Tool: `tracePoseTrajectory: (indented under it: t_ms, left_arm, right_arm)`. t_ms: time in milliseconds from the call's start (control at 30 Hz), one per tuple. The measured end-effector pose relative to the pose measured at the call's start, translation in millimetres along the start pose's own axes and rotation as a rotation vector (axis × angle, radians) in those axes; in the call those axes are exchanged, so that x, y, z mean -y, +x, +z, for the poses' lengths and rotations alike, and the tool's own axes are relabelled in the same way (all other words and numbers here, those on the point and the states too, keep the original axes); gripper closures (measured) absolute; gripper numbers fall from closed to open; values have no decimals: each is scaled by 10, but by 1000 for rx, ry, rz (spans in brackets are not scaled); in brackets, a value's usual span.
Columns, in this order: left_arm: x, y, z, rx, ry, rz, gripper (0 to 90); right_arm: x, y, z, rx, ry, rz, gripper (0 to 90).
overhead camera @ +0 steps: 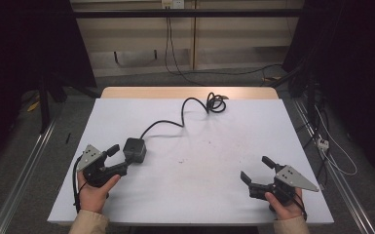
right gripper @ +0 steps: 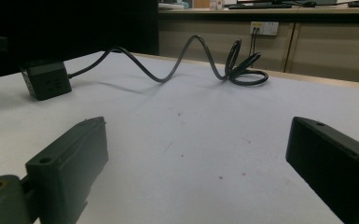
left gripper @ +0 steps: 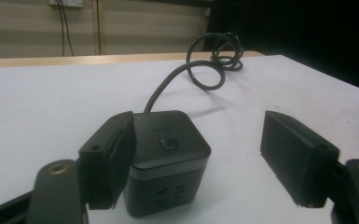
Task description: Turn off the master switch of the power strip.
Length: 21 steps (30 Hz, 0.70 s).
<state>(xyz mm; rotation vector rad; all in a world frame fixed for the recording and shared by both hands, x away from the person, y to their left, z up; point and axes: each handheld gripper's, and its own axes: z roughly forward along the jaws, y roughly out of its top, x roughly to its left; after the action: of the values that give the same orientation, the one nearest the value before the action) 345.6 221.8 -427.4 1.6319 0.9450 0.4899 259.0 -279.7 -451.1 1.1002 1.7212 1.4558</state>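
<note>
Black and cube-shaped, the power socket point(overhead camera: 134, 149) sits left of centre on the white worktop point(overhead camera: 214, 146), its cable point(overhead camera: 185, 111) trailing toward the far edge and ending in a loose coil. Your left hand-held gripper point(overhead camera: 120, 157) has its jaws spread wide around the cube; in the left gripper view one jaw sits against the cube's side while the other stands well apart. Your right hand-held gripper point(overhead camera: 256, 169) rests near the right edge, jaws wide, holding nothing.
</note>
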Motion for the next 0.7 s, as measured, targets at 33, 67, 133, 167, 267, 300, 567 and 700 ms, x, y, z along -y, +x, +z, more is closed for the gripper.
tracePoseTrajectory:
  t_ms: [33, 67, 133, 167, 267, 300, 567, 700]
  left_arm:
    - [0, 0, 0, 0, 0, 0, 297]
    - [-14, 3, 3, -4, 0, -1, 310]
    - [-20, 7, 5, -4, -1, 0, 338]
    - [-24, 9, 6, -6, 0, 2, 355]
    - [-35, 13, 13, -11, 6, 7, 414]
    - [-40, 17, 14, -12, 9, 14, 414]
    - [-76, 37, 21, -25, 12, 36, 482]
    - [-83, 28, 31, -22, 10, 41, 497]
  right_arm:
    - [0, 1, 0, 0, -1, 4, 50]
    - [-1, -1, -1, -1, -1, 1, 51]
    - [-5, 1, -1, -2, -5, 0, 50]
    - [-7, 1, -2, -3, -4, -1, 50]
    - [-5, 5, 0, -5, -2, 0, 51]
    - [-5, 5, 0, -5, -2, 0, 51]
    - [-3, -1, -2, -3, -5, 4, 52]
    - [-5, 0, -1, -4, -8, 2, 52]
